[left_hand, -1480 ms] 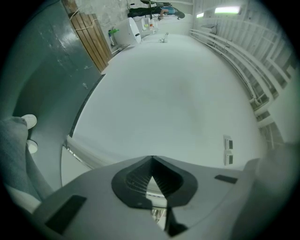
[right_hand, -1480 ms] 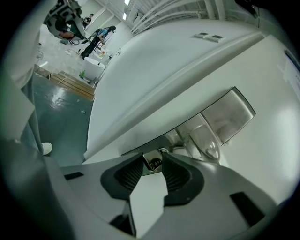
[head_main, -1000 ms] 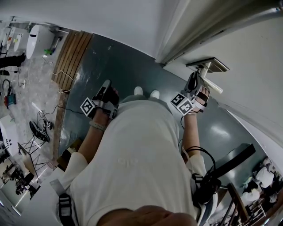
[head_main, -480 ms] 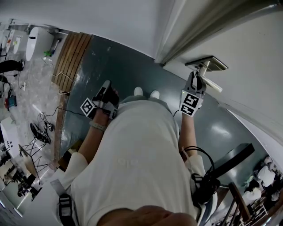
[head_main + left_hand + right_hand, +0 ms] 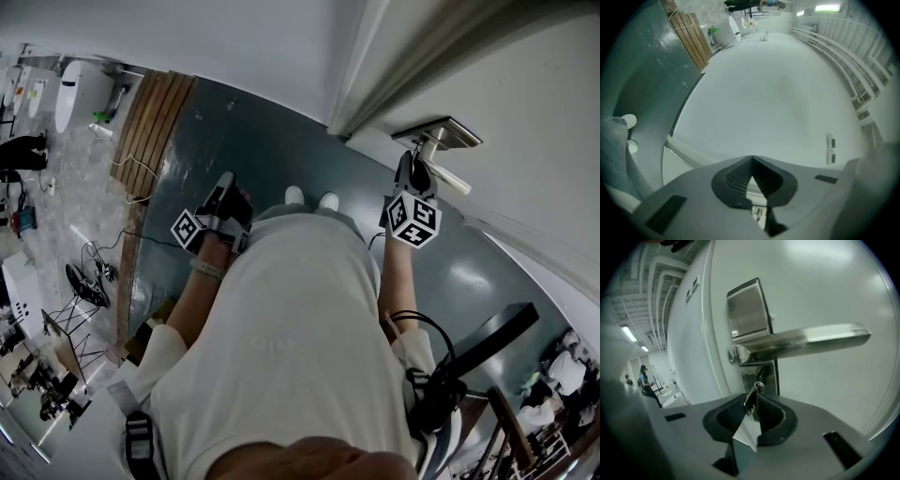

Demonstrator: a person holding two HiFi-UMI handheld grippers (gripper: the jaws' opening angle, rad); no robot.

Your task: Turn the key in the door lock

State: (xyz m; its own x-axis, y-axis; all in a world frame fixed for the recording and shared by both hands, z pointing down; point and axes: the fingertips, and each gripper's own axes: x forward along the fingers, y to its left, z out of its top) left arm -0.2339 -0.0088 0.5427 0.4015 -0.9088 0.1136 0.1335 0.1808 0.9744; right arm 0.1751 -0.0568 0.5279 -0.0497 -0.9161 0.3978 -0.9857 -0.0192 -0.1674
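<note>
Right gripper (image 5: 755,396), jaws just closing, clamped on key (image 5: 750,404) under handle (image 5: 801,341) mid-frame; left gripper (image 5: 752,159) pinched together, empty.

White door, silver fittings, dark floor.
The door (image 5: 825,296) is plain white. Its handle (image 5: 806,341) is brushed silver, the lock plate (image 5: 747,308) behind the handle is the same bright silver, and the key (image 5: 751,401) just below the handle is silver too. Below the handle the floor (image 5: 244,141) is dark blue-grey, the shoes (image 5: 293,194) white and the shirt (image 5: 281,347) cream. Far left of the handle, wooden slats (image 5: 155,117) show brown stripes.
</note>
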